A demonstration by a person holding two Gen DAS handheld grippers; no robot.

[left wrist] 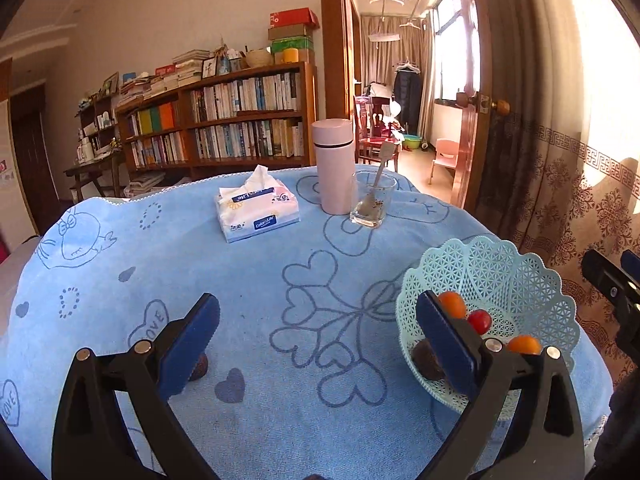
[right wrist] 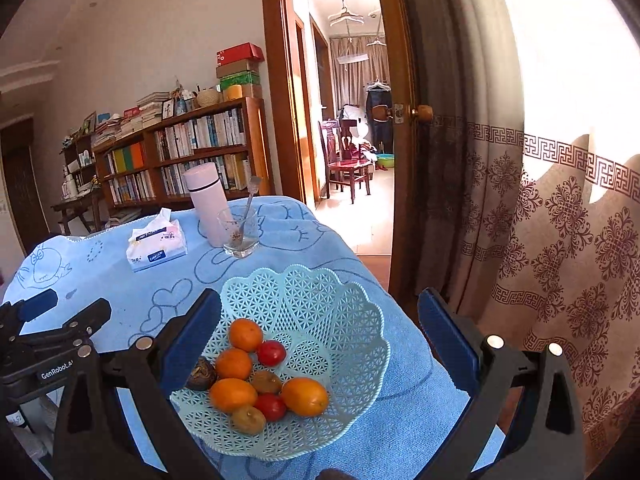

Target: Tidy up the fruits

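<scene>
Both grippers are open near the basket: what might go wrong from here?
One dark fruit on the blue cloth sits half hidden behind the left gripper's finger and may be missed or nudged. The mint basket sits near the table edge; a push from the right gripper might slide it off.

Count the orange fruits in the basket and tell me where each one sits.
4, all in the light green basket: one farthest back, one just in front of it, one front left, one front right. Others could hide beneath the pile.
</scene>
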